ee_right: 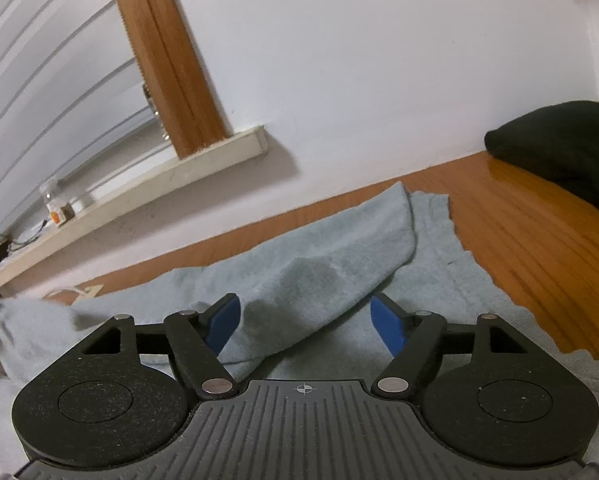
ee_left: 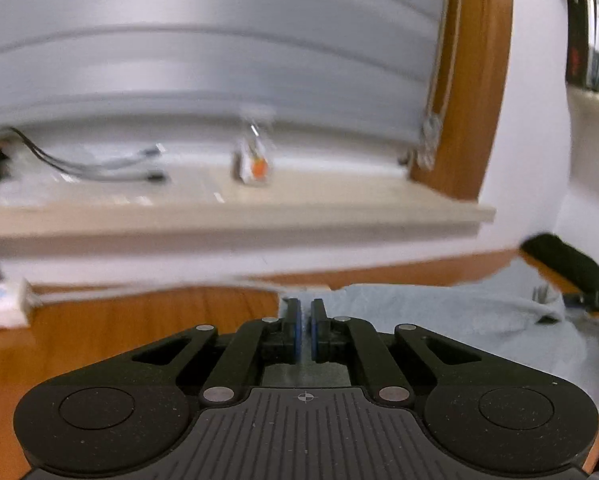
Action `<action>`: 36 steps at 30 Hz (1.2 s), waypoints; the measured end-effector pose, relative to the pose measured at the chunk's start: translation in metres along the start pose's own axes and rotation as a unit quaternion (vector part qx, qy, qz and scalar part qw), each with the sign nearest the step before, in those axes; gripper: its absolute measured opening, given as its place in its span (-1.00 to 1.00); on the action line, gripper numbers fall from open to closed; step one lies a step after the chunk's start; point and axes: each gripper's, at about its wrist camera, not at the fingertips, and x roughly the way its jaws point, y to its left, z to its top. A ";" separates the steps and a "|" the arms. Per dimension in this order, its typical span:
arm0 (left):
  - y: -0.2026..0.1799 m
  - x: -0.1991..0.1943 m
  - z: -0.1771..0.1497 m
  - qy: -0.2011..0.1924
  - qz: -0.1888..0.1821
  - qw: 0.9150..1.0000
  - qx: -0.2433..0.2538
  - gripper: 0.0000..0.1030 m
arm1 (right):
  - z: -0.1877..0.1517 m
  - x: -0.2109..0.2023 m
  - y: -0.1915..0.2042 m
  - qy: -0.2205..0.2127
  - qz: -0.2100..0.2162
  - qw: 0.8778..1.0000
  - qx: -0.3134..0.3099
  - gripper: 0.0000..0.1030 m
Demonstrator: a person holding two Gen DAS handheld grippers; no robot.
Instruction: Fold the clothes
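1. Left gripper (ee_left: 305,330): blue pads nearly together, gap narrow; whether a thin edge of cloth sits pinched there cannot be told.
2. Right gripper (ee_right: 303,320): spread wide, empty, hovering over a raised fold.
3. Pale blue fleecy garment (ee_right: 323,264): spread on the orange-brown wooden table (ee_right: 531,216), one flap lying over its middle.
4. Risk, judged: closing low on the thick fold could catch both layers and drag the garment askew.
5. Left view motion-blurred; near garment edge cut off; black folded cloth (ee_right: 559,144) only partly visible.

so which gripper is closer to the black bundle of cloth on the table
Right. The right gripper is open over the grey garment, the black bundle ahead-right. The left gripper sits farther left.
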 end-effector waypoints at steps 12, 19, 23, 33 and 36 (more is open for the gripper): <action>0.014 0.029 -0.010 0.074 0.038 0.997 -0.004 -0.10 | 0.000 0.004 0.002 0.008 0.000 1.000 -0.006 0.39; -0.045 0.057 -0.001 0.073 -0.018 0.996 0.050 0.20 | 0.000 0.004 0.004 0.008 0.000 1.000 -0.017 0.38; -0.080 0.081 0.001 0.075 -0.056 0.993 0.070 0.27 | 0.010 0.008 0.011 0.021 -0.008 0.999 -0.040 0.18; -0.198 0.159 -0.001 0.082 -0.167 0.972 0.144 0.30 | 0.053 0.058 -0.020 0.087 -0.028 0.996 0.017 0.15; -0.219 0.183 -0.006 0.091 -0.194 0.964 0.157 0.30 | 0.061 0.073 -0.029 0.101 -0.032 0.994 0.029 0.15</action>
